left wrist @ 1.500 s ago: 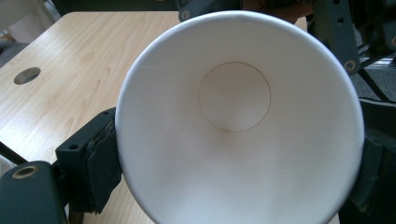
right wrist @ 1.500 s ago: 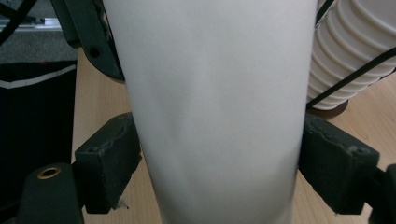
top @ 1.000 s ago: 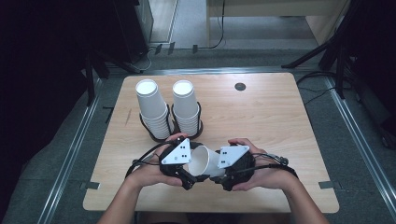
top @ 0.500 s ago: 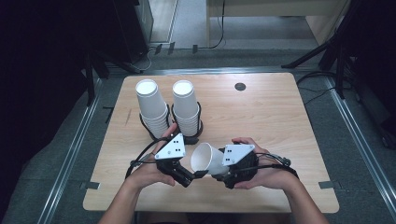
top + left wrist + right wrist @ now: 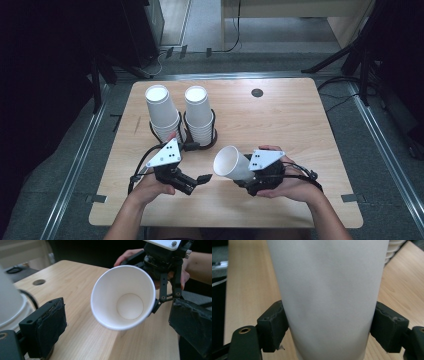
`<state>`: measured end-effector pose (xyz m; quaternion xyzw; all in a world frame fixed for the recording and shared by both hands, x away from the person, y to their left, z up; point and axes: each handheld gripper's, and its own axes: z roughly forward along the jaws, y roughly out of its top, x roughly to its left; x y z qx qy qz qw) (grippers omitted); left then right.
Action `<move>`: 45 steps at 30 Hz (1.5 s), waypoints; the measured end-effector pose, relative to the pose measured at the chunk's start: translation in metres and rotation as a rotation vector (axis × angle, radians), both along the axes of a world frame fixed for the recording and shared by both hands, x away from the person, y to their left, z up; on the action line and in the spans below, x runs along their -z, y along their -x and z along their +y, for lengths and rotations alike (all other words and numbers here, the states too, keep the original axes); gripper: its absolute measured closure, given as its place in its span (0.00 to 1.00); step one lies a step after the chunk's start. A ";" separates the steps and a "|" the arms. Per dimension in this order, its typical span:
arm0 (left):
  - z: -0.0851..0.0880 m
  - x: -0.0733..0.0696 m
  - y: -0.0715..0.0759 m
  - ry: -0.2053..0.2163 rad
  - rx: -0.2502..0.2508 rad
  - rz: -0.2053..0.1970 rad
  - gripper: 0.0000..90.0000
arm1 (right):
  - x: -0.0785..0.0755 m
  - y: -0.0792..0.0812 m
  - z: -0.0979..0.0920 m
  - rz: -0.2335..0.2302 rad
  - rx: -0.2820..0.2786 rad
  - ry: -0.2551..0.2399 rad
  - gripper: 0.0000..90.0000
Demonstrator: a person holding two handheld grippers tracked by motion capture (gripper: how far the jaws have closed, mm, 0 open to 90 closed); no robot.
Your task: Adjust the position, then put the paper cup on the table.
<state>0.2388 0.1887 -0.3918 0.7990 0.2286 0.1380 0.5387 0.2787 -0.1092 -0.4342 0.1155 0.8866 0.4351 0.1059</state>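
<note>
My right gripper (image 5: 246, 172) stays clamped on the base end of a white paper cup (image 5: 233, 163), held on its side just above the table (image 5: 300, 125) with the mouth facing my left gripper (image 5: 200, 180), whose jaws stand apart and empty; to finish well I should keep the squeeze light so the thin wall does not buckle, and tip the cup upright before lowering it. Against the earlier frames, the two grippers now sit farther apart; the two cup stacks (image 5: 180, 117) in their black holders are unchanged.
</note>
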 end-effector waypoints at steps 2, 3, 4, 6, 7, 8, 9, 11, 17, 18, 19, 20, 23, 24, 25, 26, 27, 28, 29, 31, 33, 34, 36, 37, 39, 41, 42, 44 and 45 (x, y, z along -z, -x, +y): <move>0.006 0.004 0.001 0.013 -0.031 0.001 0.02 | 0.003 -0.003 -0.004 0.008 0.027 -0.022 0.24; 0.009 0.005 0.002 0.016 -0.043 0.003 0.02 | 0.005 -0.005 -0.005 0.008 0.047 -0.038 0.24; 0.011 0.007 0.003 0.021 -0.056 0.006 0.02 | 0.006 -0.007 -0.008 0.013 0.065 -0.051 0.24; 0.017 0.010 0.005 0.031 -0.089 0.003 0.02 | 0.011 -0.011 -0.012 0.022 0.101 -0.084 0.24; 0.020 0.012 0.005 0.034 -0.104 0.004 0.02 | 0.013 -0.013 -0.014 0.026 0.125 -0.095 0.24; 0.023 0.014 0.006 0.040 -0.122 0.006 0.02 | 0.015 -0.014 -0.015 0.027 0.145 -0.107 0.24; 0.026 0.016 0.007 0.041 -0.135 0.007 0.02 | 0.017 -0.016 -0.017 0.022 0.165 -0.115 0.24; 0.032 0.020 0.009 0.041 -0.157 0.016 0.02 | 0.020 -0.019 -0.021 0.020 0.200 -0.132 0.24; 0.056 0.040 0.017 0.064 -0.277 0.034 0.02 | 0.026 -0.025 -0.030 0.011 0.312 -0.200 0.24; 0.060 0.043 0.018 0.070 -0.304 0.038 0.02 | 0.027 -0.026 -0.031 0.008 0.326 -0.210 0.24; 0.066 0.047 0.020 0.069 -0.330 0.040 0.02 | 0.027 -0.026 -0.033 0.004 0.347 -0.217 0.24; 0.070 0.051 0.021 0.070 -0.360 0.041 0.02 | 0.028 -0.028 -0.034 0.000 0.366 -0.227 0.24; 0.087 0.063 0.026 0.062 -0.438 0.049 0.02 | 0.030 -0.032 -0.038 -0.009 0.445 -0.259 0.24; 0.092 0.067 0.027 0.062 -0.455 0.059 0.02 | 0.031 -0.033 -0.040 -0.010 0.465 -0.272 0.24; 0.098 0.070 0.028 0.062 -0.474 0.067 0.02 | 0.032 -0.035 -0.042 -0.011 0.488 -0.284 0.24; 0.103 0.073 0.030 0.060 -0.490 0.069 0.02 | 0.033 -0.037 -0.044 -0.012 0.511 -0.297 0.24; 0.108 0.075 0.031 0.058 -0.506 0.071 0.02 | 0.034 -0.039 -0.046 -0.003 0.527 -0.313 0.24; 0.112 0.076 0.032 0.058 -0.518 0.073 0.02 | 0.035 -0.040 -0.048 0.003 0.545 -0.330 0.24; 0.116 0.078 0.034 0.058 -0.534 0.070 0.02 | 0.036 -0.042 -0.050 0.004 0.563 -0.340 0.24; 0.123 0.080 0.036 0.064 -0.568 0.068 0.02 | 0.038 -0.044 -0.052 0.011 0.595 -0.359 0.24; 0.128 0.081 0.038 0.073 -0.596 0.066 0.02 | 0.040 -0.046 -0.053 -0.001 0.622 -0.361 0.24; 0.130 0.082 0.039 0.076 -0.611 0.062 0.02 | 0.041 -0.047 -0.053 -0.003 0.633 -0.365 0.24; 0.134 0.082 0.040 0.080 -0.639 0.056 0.02 | 0.042 -0.048 -0.053 -0.014 0.655 -0.367 0.23; 0.136 0.083 0.040 0.074 -0.650 0.053 0.02 | 0.042 -0.049 -0.054 -0.016 0.664 -0.371 0.23; 0.138 0.084 0.040 0.073 -0.674 0.052 0.02 | 0.043 -0.051 -0.054 -0.022 0.685 -0.380 0.23; 0.140 0.085 0.040 0.066 -0.691 0.049 0.02 | 0.044 -0.053 -0.055 -0.028 0.711 -0.381 0.23; 0.141 0.086 0.040 0.062 -0.699 0.047 0.02 | 0.045 -0.055 -0.056 -0.027 0.722 -0.388 0.23; 0.142 0.087 0.040 0.061 -0.704 0.049 0.02 | 0.047 -0.058 -0.057 -0.030 0.752 -0.393 0.23; 0.142 0.087 0.040 0.061 -0.710 0.050 0.02 | 0.048 -0.059 -0.057 -0.029 0.755 -0.398 0.23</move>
